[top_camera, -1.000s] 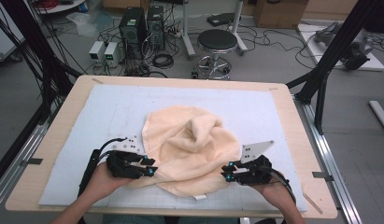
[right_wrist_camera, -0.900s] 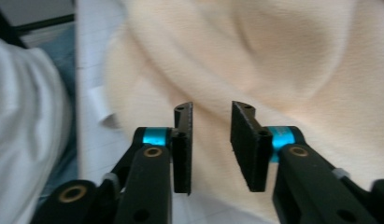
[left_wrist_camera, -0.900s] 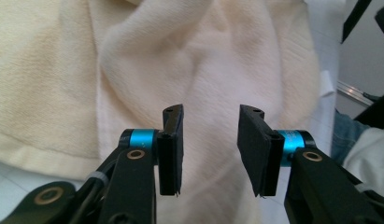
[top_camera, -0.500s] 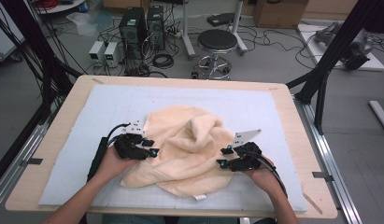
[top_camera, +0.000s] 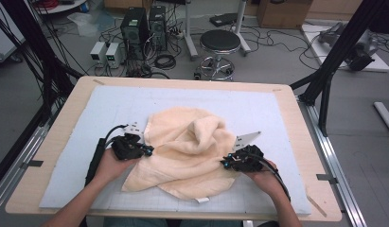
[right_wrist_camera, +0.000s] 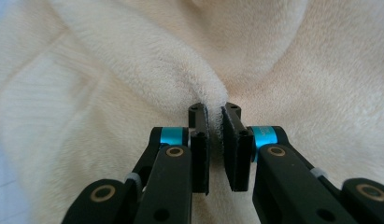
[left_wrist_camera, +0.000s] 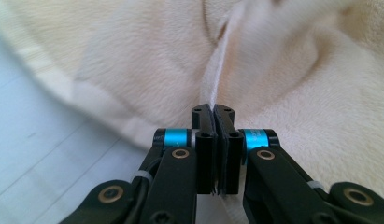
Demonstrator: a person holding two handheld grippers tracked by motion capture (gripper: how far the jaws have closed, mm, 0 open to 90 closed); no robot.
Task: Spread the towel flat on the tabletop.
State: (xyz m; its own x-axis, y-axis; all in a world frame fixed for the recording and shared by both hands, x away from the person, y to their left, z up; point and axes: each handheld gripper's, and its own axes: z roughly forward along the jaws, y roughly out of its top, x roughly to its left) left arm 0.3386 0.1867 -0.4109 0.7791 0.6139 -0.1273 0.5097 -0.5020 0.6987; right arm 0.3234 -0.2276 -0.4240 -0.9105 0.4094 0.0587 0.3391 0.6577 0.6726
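Observation:
A cream towel [top_camera: 187, 151] lies crumpled on the pale blue mat [top_camera: 258, 113], bunched high at its middle. My left gripper [top_camera: 147, 151] sits at the towel's left edge. Its jaws have just been closing and now stand shut on a thin hem of the towel [left_wrist_camera: 213, 88]. My right gripper [top_camera: 225, 163] is at the towel's right edge. Its jaws have just been closing too, and they pinch a thick fold of the towel [right_wrist_camera: 199, 79] between the pads. A hand holds each gripper from the near side.
The mat covers a wooden table [top_camera: 55, 137] with a bare rim all round. Black frame posts [top_camera: 334, 61] stand at the far corners. On the floor beyond are a round stool [top_camera: 219, 42], computer boxes [top_camera: 145, 23] and cables.
Both grippers slid inward along the towel's edges and sank toward the mat. The jaws opened halfway through and have since closed on the cloth. The towel is bunched tighter between them.

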